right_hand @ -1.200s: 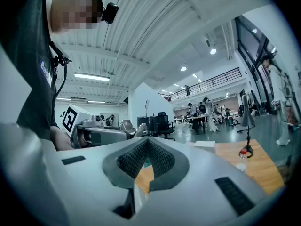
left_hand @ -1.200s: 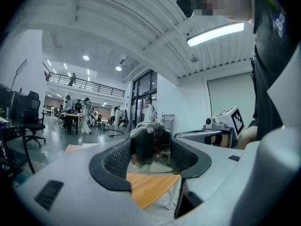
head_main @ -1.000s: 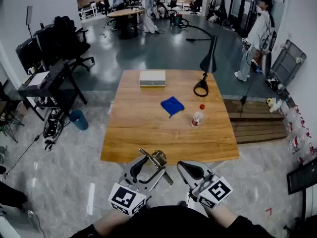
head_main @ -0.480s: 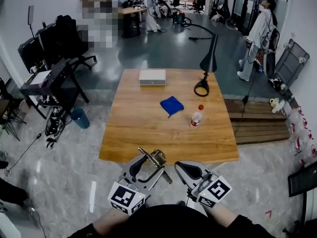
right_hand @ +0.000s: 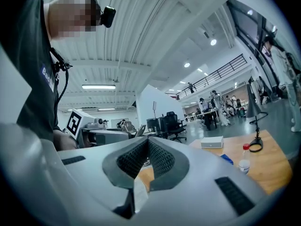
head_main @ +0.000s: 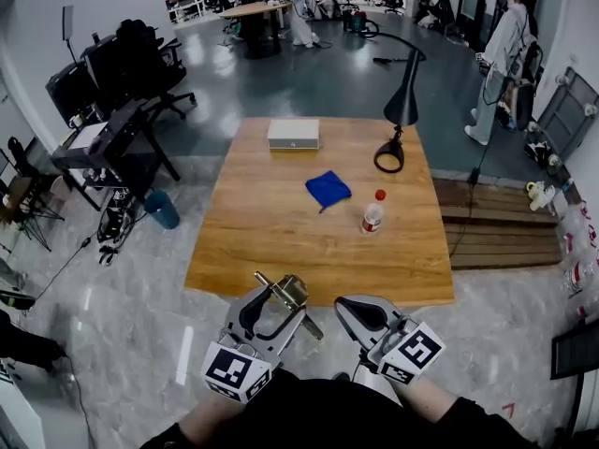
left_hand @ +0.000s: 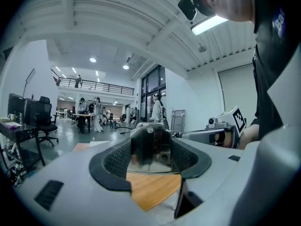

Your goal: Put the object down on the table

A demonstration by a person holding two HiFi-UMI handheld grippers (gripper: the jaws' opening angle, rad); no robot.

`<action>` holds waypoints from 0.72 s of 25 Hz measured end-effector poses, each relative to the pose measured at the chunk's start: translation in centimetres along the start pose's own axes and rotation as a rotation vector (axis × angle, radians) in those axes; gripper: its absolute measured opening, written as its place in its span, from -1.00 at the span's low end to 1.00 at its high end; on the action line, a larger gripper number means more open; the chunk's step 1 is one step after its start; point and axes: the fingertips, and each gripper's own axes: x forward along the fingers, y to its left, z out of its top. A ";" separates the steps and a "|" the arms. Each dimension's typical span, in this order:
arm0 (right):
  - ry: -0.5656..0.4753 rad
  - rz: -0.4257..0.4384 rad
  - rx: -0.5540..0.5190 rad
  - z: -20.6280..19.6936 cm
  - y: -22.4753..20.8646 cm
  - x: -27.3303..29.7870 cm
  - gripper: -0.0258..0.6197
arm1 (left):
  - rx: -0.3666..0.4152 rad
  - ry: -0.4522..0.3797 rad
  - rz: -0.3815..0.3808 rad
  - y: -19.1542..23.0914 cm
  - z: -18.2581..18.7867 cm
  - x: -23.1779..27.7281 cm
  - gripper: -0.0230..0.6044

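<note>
A small metal object (head_main: 289,291) with a brass-coloured body and a thin rod sticks out of my left gripper (head_main: 279,299), which is shut on it. Both hang over the floor just short of the wooden table's (head_main: 271,241) near edge. In the left gripper view the object (left_hand: 150,144) fills the gap between the jaws of the left gripper (left_hand: 151,149). To its right, my right gripper (head_main: 350,311) is shut with nothing in it. The right gripper view shows its pads pressed together at the right gripper (right_hand: 147,149).
On the table lie a blue cloth (head_main: 327,188), a plastic bottle with a red cap (head_main: 372,216), a white box (head_main: 293,133) at the far edge and a black desk lamp (head_main: 397,124). Office chairs and desks stand to the left, with people at the back.
The head view has shifted a little. Both grippers keep about the same place before the table's near edge, the left one still holding the object.
</note>
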 end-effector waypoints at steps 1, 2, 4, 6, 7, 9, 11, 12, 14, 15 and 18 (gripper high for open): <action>0.004 0.004 0.004 0.0 -0.3 -0.2 -0.91 | -0.002 0.004 0.008 0.0 0.0 0.2 -0.06; 0.007 0.006 0.009 -0.1 -0.5 -0.3 -0.91 | -0.004 0.009 0.013 0.1 -0.1 0.4 -0.06; 0.011 0.002 0.015 -0.2 -1.2 -0.4 -0.91 | -0.006 0.017 0.014 0.2 -0.3 0.9 -0.06; 0.013 -0.007 0.017 -0.3 -2.0 0.0 -0.91 | -0.001 0.017 0.010 0.8 -0.4 1.5 -0.06; 0.013 -0.013 0.016 -0.3 -2.4 0.5 -0.91 | 0.003 0.015 0.006 1.3 -0.5 1.9 -0.06; 0.019 -0.028 0.012 -0.6 -3.1 1.6 -0.91 | 0.010 0.012 0.000 2.6 -1.1 2.5 -0.06; 0.030 -0.046 0.008 -0.7 -3.6 2.9 -0.91 | 0.013 0.014 -0.008 4.2 -1.7 3.1 -0.06; 0.035 -0.055 0.005 -0.7 -3.8 3.7 -0.91 | 0.014 0.015 -0.015 5.1 -1.9 3.4 -0.06; 0.043 -0.075 -0.003 -0.5 -4.4 5.6 -0.91 | 0.013 0.021 -0.032 7.4 -2.3 4.1 -0.06; 0.045 -0.087 -0.003 -0.5 -4.8 6.6 -0.91 | 0.011 0.027 -0.042 8.7 -2.5 4.4 -0.06; 0.047 -0.127 -0.002 -0.4 -5.9 9.8 -0.91 | 0.010 0.043 -0.081 12.0 -3.3 5.4 -0.06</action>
